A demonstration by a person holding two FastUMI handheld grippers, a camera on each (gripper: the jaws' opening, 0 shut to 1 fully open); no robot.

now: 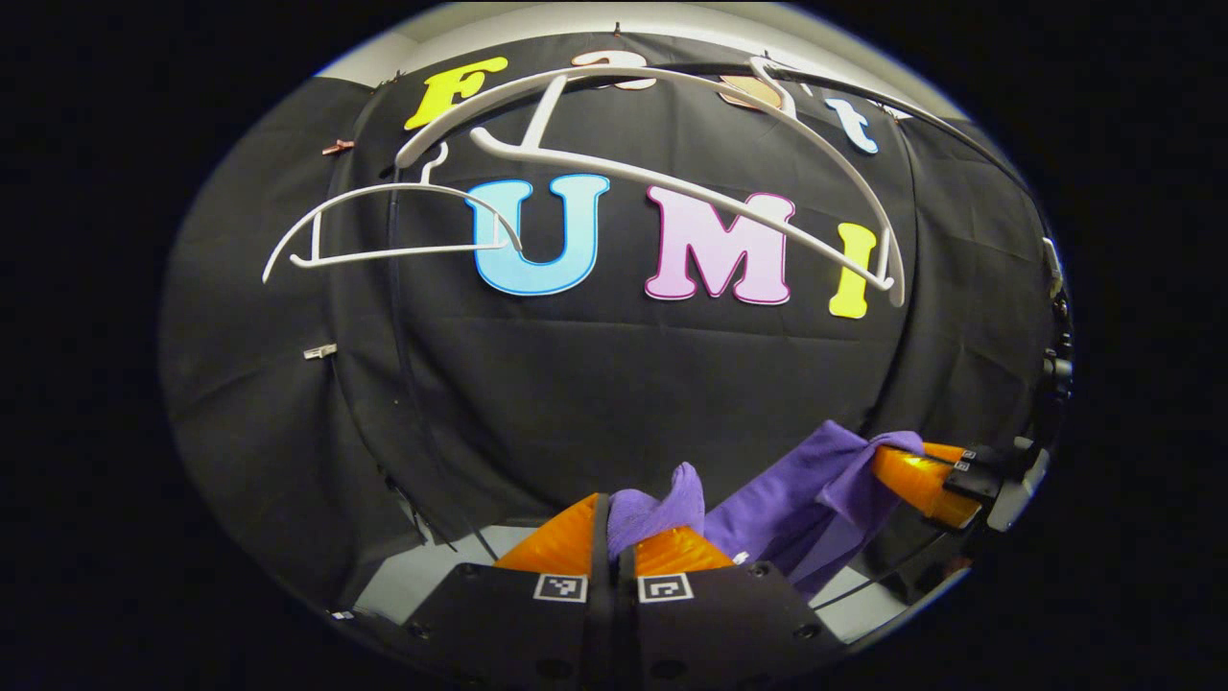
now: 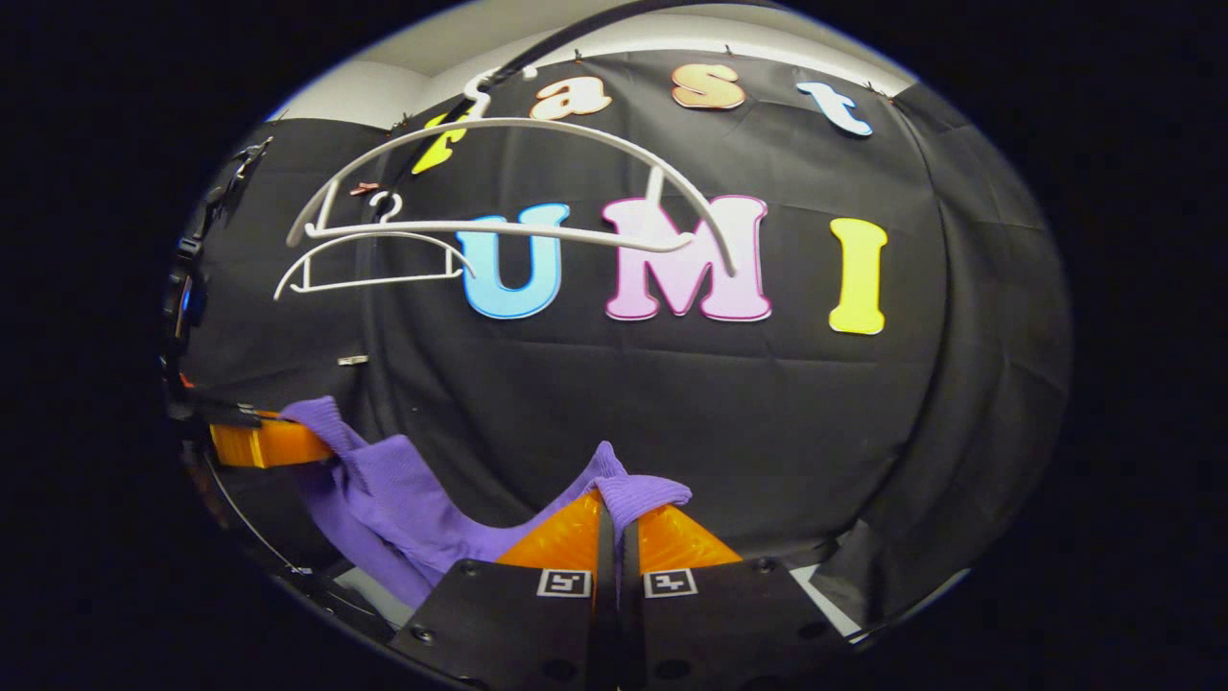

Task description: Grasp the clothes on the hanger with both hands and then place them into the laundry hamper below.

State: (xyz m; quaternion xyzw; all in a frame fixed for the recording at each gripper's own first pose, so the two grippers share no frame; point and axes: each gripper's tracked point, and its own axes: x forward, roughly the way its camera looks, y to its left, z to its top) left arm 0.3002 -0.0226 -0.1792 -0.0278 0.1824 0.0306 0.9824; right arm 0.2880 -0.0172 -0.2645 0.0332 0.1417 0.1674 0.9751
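Note:
A purple garment [image 1: 787,504] hangs stretched between my two grippers, below the hangers. My left gripper [image 1: 614,542] is shut on one bunched end of it, a fold of cloth poking up between the fingers. My right gripper [image 2: 614,513] is shut on the other end of the purple garment [image 2: 403,499]. In the left gripper view the right gripper [image 1: 897,461] shows at the right, its fingers closed on the cloth. In the right gripper view the left gripper [image 2: 312,440] shows at the left, also pinching the cloth. Two bare white hangers [image 1: 672,163] [image 2: 508,192] hang on the rail above.
A smaller white hanger [image 1: 384,226] [image 2: 374,259] hangs left of the big one on a dark rail [image 2: 566,38]. The black cloth wall is close ahead. A strip of pale floor [image 1: 422,576] shows under the wall's hem.

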